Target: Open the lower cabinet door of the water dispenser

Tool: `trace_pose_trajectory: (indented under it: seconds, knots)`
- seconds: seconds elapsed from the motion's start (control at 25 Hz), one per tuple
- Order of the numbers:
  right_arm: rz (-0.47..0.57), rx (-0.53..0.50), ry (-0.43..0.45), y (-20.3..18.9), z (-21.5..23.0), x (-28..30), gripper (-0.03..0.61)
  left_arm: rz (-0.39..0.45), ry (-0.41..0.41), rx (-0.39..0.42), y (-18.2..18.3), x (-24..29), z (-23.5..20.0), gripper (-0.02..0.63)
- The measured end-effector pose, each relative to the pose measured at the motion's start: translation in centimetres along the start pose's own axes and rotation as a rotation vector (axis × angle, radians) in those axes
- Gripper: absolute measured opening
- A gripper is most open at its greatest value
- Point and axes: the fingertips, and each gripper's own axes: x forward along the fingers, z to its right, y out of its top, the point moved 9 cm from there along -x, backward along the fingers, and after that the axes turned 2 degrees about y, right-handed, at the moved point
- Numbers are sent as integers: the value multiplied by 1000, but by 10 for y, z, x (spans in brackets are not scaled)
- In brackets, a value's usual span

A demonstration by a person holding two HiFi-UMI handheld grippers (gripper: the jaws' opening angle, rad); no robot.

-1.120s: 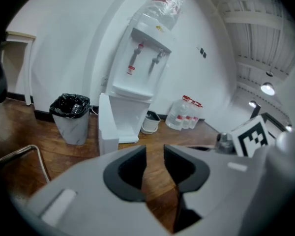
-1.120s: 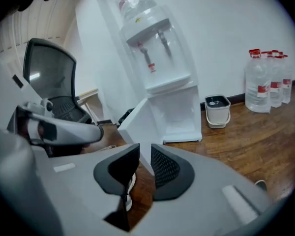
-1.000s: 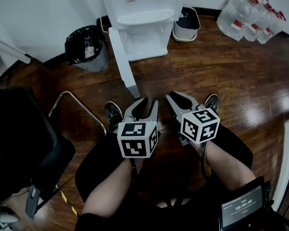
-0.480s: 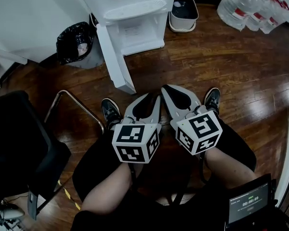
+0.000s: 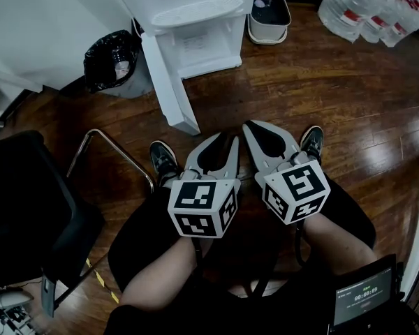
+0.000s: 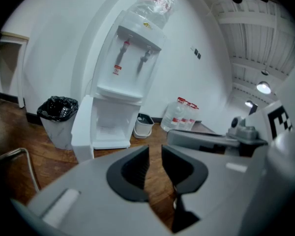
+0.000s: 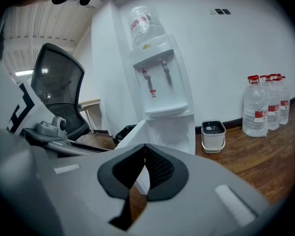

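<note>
Logged the left gripper point(image 5: 222, 142) as released: jaws apart by a narrow gap after just closing partway, nothing between them, only brown wooden floor point(image 5: 321, 82) visible through the gap in the left gripper view. Logged the right gripper point(image 5: 255, 125) as clenched on nothing: jaws just closed, pads meeting tip to tip in the right gripper view.

Saw both held side by side above the person's lap, touching nothing, well apart from the target. Spotted two dark shoes point(image 5: 163, 160) just beyond the jaws.

Found the tall white plastic water dispenser point(image 5: 195, 12) further out against the white wall. Found its flat white lower cabinet door point(image 5: 169, 82) already swung wide, standing out from the cabinet toward the left of the head view. Saw the white inner compartment point(image 5: 206, 47) exposed behind it, looking empty.

Marked a black-bagged waste bin point(image 5: 112, 61) just left of the door, a small white pail point(image 5: 269, 12) just right of the dispenser, clear water jugs with red caps point(image 5: 363, 5) well apart at far right, and a black office chair point(image 5: 28, 201) at left.

Judged the opening done, going by the door's position. Judged no step left on the door itself.
</note>
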Motion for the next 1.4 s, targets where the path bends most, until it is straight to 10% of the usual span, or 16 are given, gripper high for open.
trace_pose_trajectory:
  seconds: [0.52, 0.84, 1.4]
  knots:
    - [-35, 4, 28, 0, -4, 5, 5, -14, 71, 51, -4, 1, -13, 107]
    - [14, 17, 10, 34, 6, 9, 5, -110, 264, -51, -62, 28, -87, 106]
    - [25, -5, 20, 83, 55, 76, 5, -356, 416, 39, -96, 69, -173, 107]
